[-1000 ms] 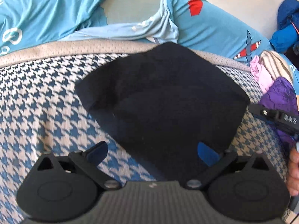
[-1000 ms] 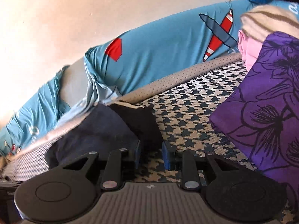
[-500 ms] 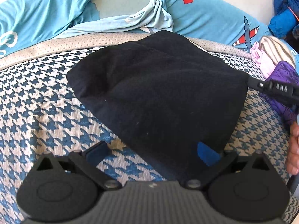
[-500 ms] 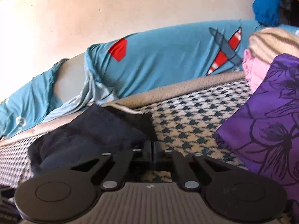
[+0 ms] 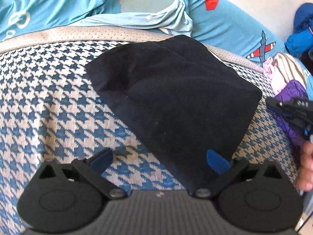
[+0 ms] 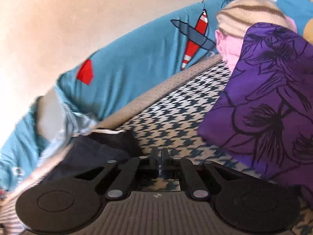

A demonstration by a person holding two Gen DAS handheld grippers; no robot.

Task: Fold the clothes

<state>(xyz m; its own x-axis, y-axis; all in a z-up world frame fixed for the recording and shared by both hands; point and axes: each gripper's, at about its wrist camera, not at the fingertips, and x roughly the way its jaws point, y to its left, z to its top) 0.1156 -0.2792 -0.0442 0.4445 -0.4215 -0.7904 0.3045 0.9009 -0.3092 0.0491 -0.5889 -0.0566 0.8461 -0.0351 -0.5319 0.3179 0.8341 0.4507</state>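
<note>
A folded black garment (image 5: 176,101) lies flat on the blue-and-white houndstooth cover (image 5: 49,98). My left gripper (image 5: 159,161) is open above the garment's near edge, and its right blue pad (image 5: 217,164) lies over the near corner. At the right edge of the left wrist view, my right gripper (image 5: 283,106) sits a little apart from the garment's right corner. In the right wrist view that gripper (image 6: 159,160) is shut with no cloth showing between the fingers. The black garment (image 6: 109,148) lies just to its left.
A purple floral garment (image 6: 264,107) is heaped at the right, with pink and striped clothes (image 6: 250,13) behind it. A blue sheet with an aeroplane print (image 6: 146,58) runs along the wall. A hand (image 5: 305,168) shows at the right edge.
My right gripper went from open to shut at the garment's right corner, then drew back a little to the right. The black garment stays flat and my left gripper stays open.
</note>
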